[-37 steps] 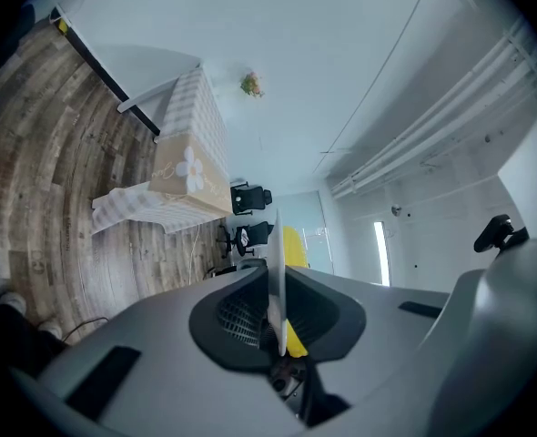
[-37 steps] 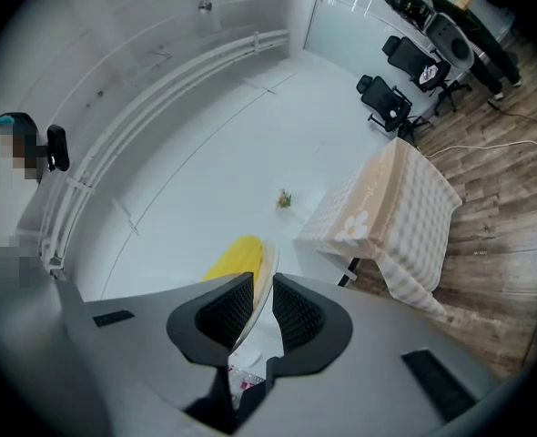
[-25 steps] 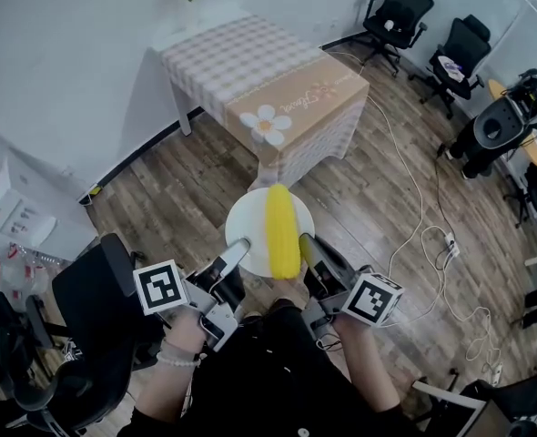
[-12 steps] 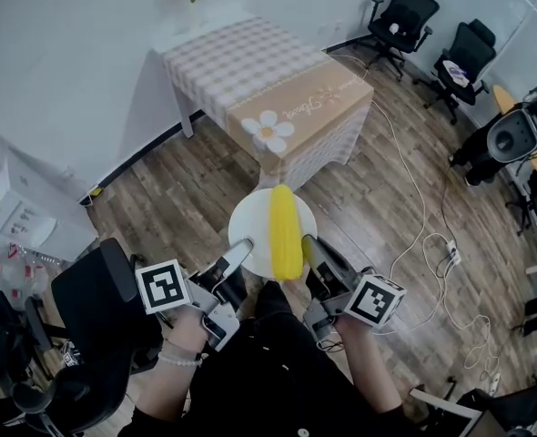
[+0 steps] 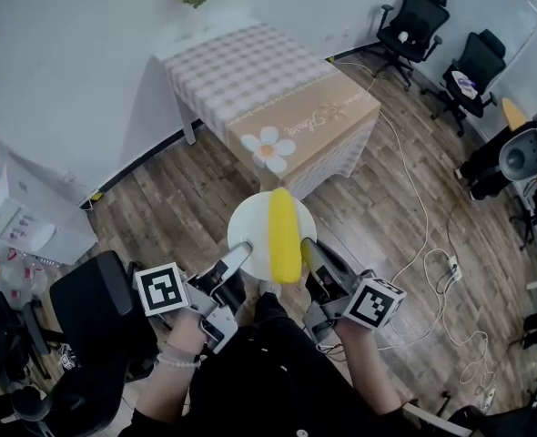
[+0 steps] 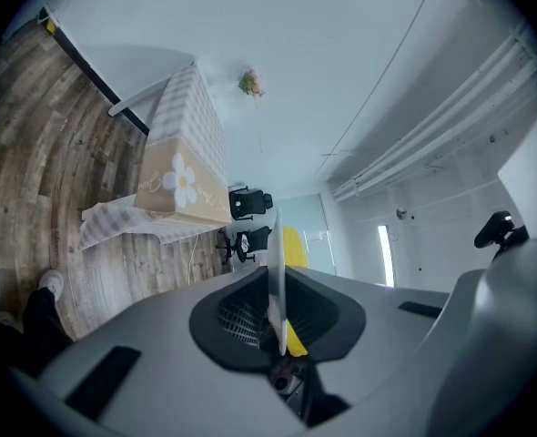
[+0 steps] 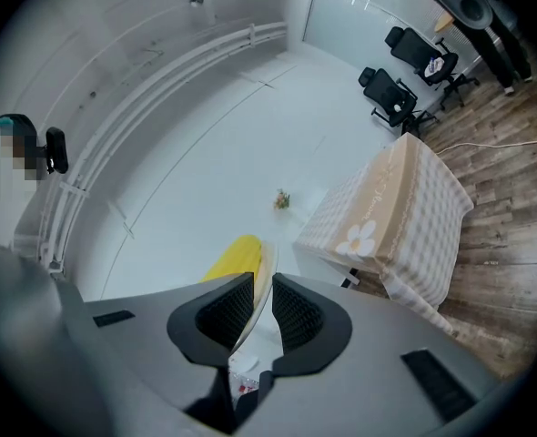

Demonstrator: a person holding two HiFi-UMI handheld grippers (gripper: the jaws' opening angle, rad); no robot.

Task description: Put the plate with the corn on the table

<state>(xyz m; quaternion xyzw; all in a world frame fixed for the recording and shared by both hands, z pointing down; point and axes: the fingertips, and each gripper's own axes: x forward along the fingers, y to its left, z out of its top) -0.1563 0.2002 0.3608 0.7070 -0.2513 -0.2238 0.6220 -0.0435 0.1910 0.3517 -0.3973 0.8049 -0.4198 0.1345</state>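
White plate (image 5: 248,228): carries yellow corn cob (image 5: 284,235) | left gripper (image 5: 239,249): jaws clamp plate's left rim | right gripper (image 5: 308,248): jaws clamp right rim | checked-cloth counter (image 5: 241,71): ahead, apart

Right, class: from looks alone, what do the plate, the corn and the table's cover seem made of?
Plate: smooth plain white, thin edge; ceramic or plastic, unclear.
Corn: even bright yellow, probably a plastic toy.
Table cover: checked fabric, draping at the sides.

Corn (image 5: 284,235) on plate (image 5: 248,226); left tongs (image 5: 241,248) at its left rim, right tongs (image 5: 307,247) opposite; table (image 5: 250,71) ahead.
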